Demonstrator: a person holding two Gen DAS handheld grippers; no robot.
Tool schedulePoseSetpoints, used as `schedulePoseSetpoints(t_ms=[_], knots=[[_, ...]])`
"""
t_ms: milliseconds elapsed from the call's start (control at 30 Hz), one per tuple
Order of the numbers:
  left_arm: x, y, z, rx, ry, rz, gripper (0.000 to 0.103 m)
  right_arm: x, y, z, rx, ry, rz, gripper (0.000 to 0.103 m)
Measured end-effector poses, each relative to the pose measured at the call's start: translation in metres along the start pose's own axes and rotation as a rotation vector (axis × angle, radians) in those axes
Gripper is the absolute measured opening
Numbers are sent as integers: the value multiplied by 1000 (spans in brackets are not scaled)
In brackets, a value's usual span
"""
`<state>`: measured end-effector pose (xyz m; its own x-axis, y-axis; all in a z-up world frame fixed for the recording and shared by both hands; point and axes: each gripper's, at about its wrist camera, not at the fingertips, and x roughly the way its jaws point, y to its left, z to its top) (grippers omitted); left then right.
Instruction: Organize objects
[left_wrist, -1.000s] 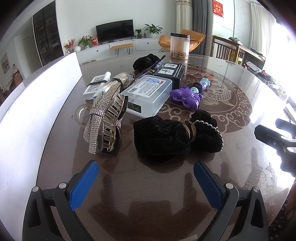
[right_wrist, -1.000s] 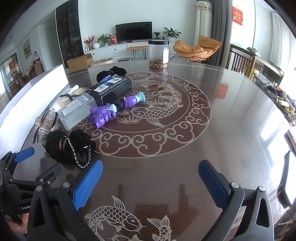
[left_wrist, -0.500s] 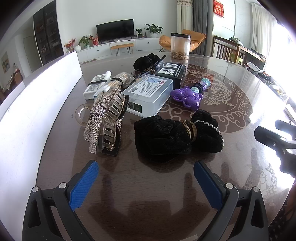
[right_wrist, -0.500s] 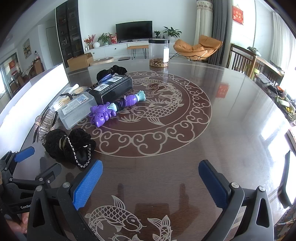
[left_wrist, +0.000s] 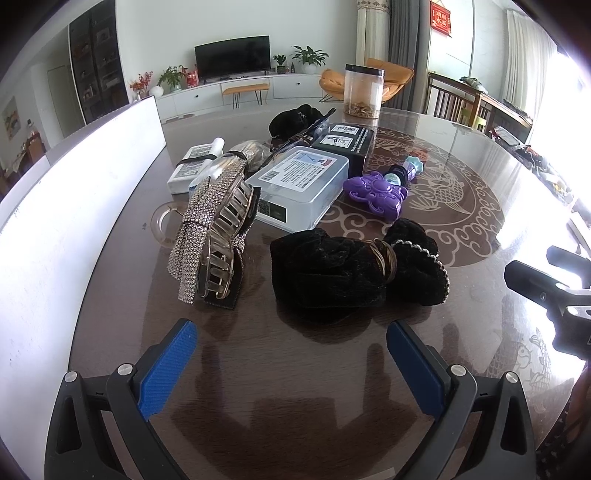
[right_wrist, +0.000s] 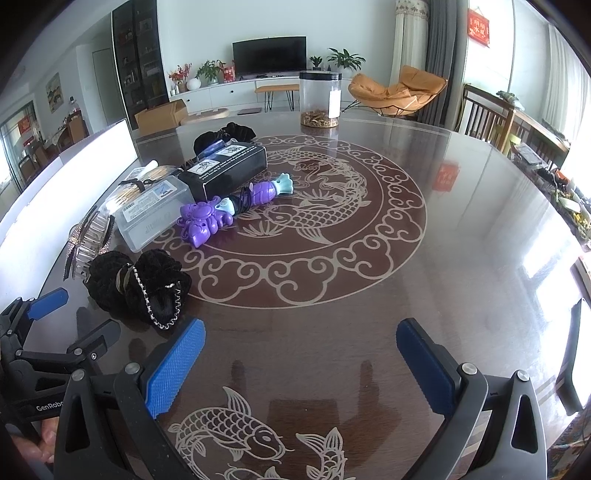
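My left gripper (left_wrist: 291, 363) is open and empty, just short of a black velvet scrunchie bundle (left_wrist: 354, 269) with a gold ring. A rhinestone hair claw (left_wrist: 210, 236) lies left of it. Behind are a clear plastic box (left_wrist: 299, 184), a black box (left_wrist: 343, 144) and a purple toy (left_wrist: 376, 192). My right gripper (right_wrist: 301, 365) is open and empty over bare table. In its view the scrunchie bundle (right_wrist: 136, 284) lies at the left, with the purple toy (right_wrist: 207, 218) and black box (right_wrist: 229, 170) beyond.
A white board (left_wrist: 66, 206) stands along the table's left edge. A clear jar (right_wrist: 319, 99) stands at the far side. A white packet (left_wrist: 192, 166) and another black scrunchie (left_wrist: 295, 118) lie behind the boxes. The dark round table (right_wrist: 461, 229) has a fish pattern.
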<state>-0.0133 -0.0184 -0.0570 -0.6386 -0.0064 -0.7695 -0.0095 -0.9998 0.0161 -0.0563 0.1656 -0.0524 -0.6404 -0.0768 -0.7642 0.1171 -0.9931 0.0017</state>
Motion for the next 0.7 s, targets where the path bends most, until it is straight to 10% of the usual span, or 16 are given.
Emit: schedulePoseSetpoints(t_ms=[700], knots=[[2, 1, 1, -8, 14, -3, 103, 8, -2, -1, -21, 44, 27, 103]])
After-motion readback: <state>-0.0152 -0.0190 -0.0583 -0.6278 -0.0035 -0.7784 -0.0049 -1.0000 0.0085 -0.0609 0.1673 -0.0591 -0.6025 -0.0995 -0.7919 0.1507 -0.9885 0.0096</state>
